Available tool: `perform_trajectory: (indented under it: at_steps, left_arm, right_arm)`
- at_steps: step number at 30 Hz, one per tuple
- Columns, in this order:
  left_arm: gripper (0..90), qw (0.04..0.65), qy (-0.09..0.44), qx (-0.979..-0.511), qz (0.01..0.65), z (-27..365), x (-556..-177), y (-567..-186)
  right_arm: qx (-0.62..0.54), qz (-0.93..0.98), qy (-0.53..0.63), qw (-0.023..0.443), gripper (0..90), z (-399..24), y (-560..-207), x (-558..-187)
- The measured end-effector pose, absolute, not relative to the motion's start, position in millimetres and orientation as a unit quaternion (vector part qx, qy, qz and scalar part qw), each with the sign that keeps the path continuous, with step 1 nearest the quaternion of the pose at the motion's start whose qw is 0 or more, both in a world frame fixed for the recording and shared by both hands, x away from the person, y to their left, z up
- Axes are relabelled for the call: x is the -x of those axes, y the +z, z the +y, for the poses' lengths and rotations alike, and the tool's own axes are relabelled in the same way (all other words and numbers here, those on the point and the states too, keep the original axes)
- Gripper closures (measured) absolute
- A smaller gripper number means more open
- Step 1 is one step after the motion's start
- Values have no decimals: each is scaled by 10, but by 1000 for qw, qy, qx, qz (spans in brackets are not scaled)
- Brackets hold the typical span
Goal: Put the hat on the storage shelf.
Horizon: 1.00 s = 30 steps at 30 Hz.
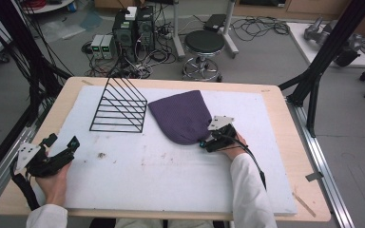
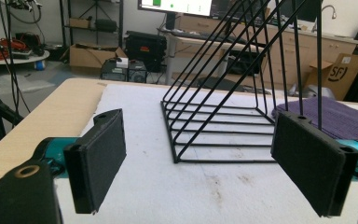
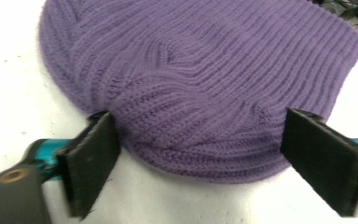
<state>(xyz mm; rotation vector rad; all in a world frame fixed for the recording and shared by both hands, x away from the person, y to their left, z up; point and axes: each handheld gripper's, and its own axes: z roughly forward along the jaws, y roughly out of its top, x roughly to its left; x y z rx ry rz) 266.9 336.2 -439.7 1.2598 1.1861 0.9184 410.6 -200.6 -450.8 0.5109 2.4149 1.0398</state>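
Note:
A purple knitted hat point(image 1: 180, 116) lies flat on the white mat, right of the middle. My right gripper point(image 1: 208, 137) is at its near right edge, held by a hand in a white sleeve. In the right gripper view the hat point(image 3: 200, 70) spreads ahead and its rounded rim lies between the two pads. The jaws stand wide around it, so my right gripper point(image 3: 200, 119) is open, and the left pad point(image 3: 93, 158) is just at the fabric. My left gripper point(image 1: 62, 141) rests at the mat's near left corner. Nothing is between its pads, so my left gripper point(image 2: 200, 119) is open.
A black wire rack point(image 1: 121, 109) shaped like a wedge stands on the mat point(image 1: 171, 175) left of the hat; the rack point(image 2: 223, 121) is straight ahead of the left jaws. The wooden table point(image 1: 285, 142) borders the mat. A stool point(image 1: 204, 42) and computers stand beyond.

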Motion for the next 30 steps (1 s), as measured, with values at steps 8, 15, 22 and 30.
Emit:
perform_trajectory:
  at_steps: [8, 15, 22, 30]
  left_arm:
    - [186, 559, 388, -537, 499, 3332, -2676, -4398]
    - [189, 559, 387, -539, 497, 3325, -2681, -4397]
    - [192, 560, 386, -537, 499, 3334, -2673, -4396]
    - [194, 560, 386, -535, 501, 3365, -2659, -4400]
  right_arm:
    - [-182, 880, 384, 213, 258, -1991, -4509, -4141]
    - [-230, 878, 380, 177, 410, -1979, -4488, -4190]
    - [-298, 873, 346, 170, 643, -1912, -4399, -4250]
    - [-339, 860, 351, 148, 711, -1939, -4373, -4270]
